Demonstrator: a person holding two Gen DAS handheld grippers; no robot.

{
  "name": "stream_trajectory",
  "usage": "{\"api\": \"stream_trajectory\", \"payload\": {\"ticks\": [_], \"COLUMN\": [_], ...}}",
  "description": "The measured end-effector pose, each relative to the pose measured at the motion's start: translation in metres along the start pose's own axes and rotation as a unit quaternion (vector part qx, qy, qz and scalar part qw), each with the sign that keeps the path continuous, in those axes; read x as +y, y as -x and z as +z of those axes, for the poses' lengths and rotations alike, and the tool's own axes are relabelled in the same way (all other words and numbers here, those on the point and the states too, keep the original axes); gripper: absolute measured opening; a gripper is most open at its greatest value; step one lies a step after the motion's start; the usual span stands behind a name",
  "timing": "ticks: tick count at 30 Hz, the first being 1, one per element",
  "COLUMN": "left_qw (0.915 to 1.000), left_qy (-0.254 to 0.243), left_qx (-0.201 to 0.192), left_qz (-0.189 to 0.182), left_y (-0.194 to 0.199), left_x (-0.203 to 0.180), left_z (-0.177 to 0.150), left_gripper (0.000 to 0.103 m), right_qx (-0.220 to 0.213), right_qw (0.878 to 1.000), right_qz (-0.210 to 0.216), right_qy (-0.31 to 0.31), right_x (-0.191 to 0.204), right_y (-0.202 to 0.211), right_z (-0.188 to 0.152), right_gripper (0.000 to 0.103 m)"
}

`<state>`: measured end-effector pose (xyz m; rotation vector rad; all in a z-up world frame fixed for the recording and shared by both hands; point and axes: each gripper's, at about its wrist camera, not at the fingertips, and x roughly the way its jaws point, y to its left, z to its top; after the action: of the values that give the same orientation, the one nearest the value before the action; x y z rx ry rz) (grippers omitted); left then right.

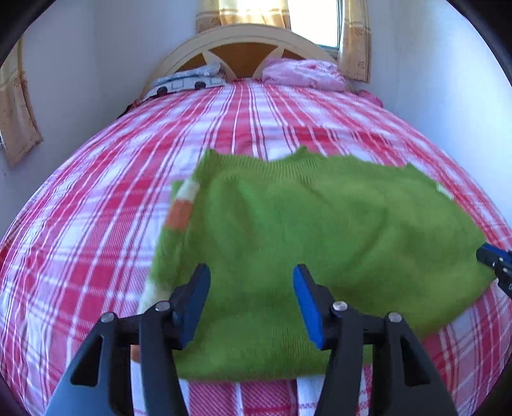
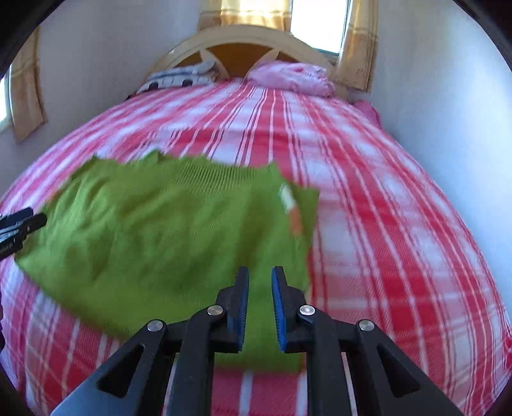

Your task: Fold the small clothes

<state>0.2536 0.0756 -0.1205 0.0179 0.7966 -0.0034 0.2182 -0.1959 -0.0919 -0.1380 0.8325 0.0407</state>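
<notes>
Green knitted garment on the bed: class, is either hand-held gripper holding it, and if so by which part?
Neither. The left hand-held gripper and right hand-held gripper both stand open above the green knitted garment, with nothing pinched between their pads.

Daylight from the window (image 1: 315,22) behind my headboard (image 1: 240,48) blows out to white glare. Both my views bow hard at the edges, with dark corners. Motion blur smears the plaid bedspread (image 2: 400,224) and green sweater (image 2: 153,224); shadows stay soft.
</notes>
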Motion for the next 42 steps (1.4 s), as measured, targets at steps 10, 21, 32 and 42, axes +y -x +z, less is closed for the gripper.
{"api": "stream_trajectory", "payload": {"ticks": [10, 21, 32, 42], "left_qw": [0.9984, 0.9989, 0.998, 0.9938], "left_qy": [0.004, 0.002, 0.025, 0.051], "left_qx": [0.015, 0.017, 0.002, 0.031], "left_qz": [0.055, 0.043, 0.059, 0.093], "left_y": [-0.007, 0.007, -0.004, -0.075], "left_x": [0.0, 0.006, 0.016, 0.019], "left_z": [-0.022, -0.025, 0.009, 0.064], "left_gripper": [0.058, 0.058, 0.058, 0.058], "right_qx": [0.015, 0.02, -0.03, 0.014], "right_qw": [1.0, 1.0, 0.996, 0.996], "right_qz": [-0.017, 0.01, -0.03, -0.044], "right_qy": [-0.002, -0.014, -0.084, -0.071], "right_x": [0.008, 0.0, -0.035, -0.019], "right_y": [-0.011, 0.021, -0.023, -0.102], "right_z": [-0.03, -0.032, 0.047, 0.087], "right_gripper": [0.015, 0.015, 0.015, 0.015]}}
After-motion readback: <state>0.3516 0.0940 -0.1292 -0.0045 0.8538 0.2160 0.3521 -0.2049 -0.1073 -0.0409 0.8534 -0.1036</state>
